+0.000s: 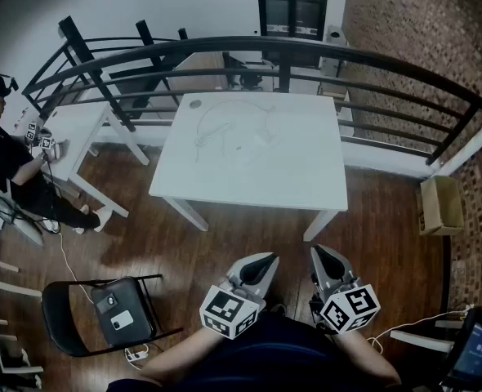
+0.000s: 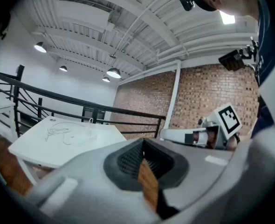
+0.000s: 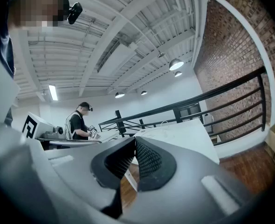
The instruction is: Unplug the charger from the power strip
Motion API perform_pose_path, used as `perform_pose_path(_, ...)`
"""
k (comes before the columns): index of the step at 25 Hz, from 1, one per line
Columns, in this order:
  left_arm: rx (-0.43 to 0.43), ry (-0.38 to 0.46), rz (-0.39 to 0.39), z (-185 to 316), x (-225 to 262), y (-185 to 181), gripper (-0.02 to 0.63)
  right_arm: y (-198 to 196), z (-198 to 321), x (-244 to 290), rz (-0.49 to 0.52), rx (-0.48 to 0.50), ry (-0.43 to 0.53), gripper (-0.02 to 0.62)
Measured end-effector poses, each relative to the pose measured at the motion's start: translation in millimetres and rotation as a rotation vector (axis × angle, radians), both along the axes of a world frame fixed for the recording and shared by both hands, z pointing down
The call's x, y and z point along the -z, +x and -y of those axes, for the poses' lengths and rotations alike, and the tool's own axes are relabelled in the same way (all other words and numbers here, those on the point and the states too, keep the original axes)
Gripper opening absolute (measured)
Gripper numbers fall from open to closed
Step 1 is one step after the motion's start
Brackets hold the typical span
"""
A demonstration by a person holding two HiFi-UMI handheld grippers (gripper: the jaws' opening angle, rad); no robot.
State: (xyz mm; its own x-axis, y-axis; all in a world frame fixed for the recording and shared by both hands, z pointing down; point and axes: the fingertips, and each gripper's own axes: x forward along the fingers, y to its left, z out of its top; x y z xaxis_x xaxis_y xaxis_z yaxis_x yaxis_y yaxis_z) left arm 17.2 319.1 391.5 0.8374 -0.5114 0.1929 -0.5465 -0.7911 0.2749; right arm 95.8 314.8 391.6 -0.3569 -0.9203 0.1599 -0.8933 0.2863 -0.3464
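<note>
Table beyond left tool, right tool

The surface — smooth, matt white; the floor glossy dark wood planks; the wall rough red brick; the railing — black painted metal; the box plain cardboard.

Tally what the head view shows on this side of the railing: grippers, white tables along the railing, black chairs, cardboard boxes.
Grippers: 2, left gripper and right gripper
White tables: 2, middle table and left table
Black chair: 1
Cardboard box: 1
Total: 6
</note>
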Motion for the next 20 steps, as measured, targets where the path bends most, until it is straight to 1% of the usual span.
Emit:
perform_pose_path(5, 0.002, 0.0, -0.006, 27.1, -6.4, -2.0, 0.006, 4.6, 25.6, -6.9, 0.001, -0.03, -0.001, 0.011)
perform_pose_path(8, -0.015, -0.013, -0.013, 59.0, -11.9, 1.4, 0.006, 9.3, 54.5, -12.3, -0.006, -0.046, -0.017, 0.011)
perform_pose_path(11, -0.035, -0.019, -0.036, 104.1, -14.5, 0.9, 0.006, 14.4, 90.4, -15.6, -0.017, -0.096, -0.034, 0.011)
perform_pose_path(14, -0.056, 0.001, -0.072, 153.1, -11.4, -4.4, 0.006, 15.2, 126.1, -16.2, -0.029, -0.159, -0.037, 0.011)
perform_pose_path(16, -0.062, 0.015, -0.09, 192.9, -5.6, -1.2, 0.006, 21.9, 158.0, -12.5, -0.037, -0.189, -0.051, 0.011)
perform_pose_path(18, -0.066, 0.009, -0.098, 230.8, -1.4, 1.7, 0.006, 24.7, 190.4, -8.6, -0.049, -0.201, -0.078, 0.011)
perform_pose_path(20, -0.076, -0.006, -0.088, 258.2, -3.4, 1.6, 0.006, 21.7, 214.2, -6.3, -0.079, -0.203, -0.109, 0.011)
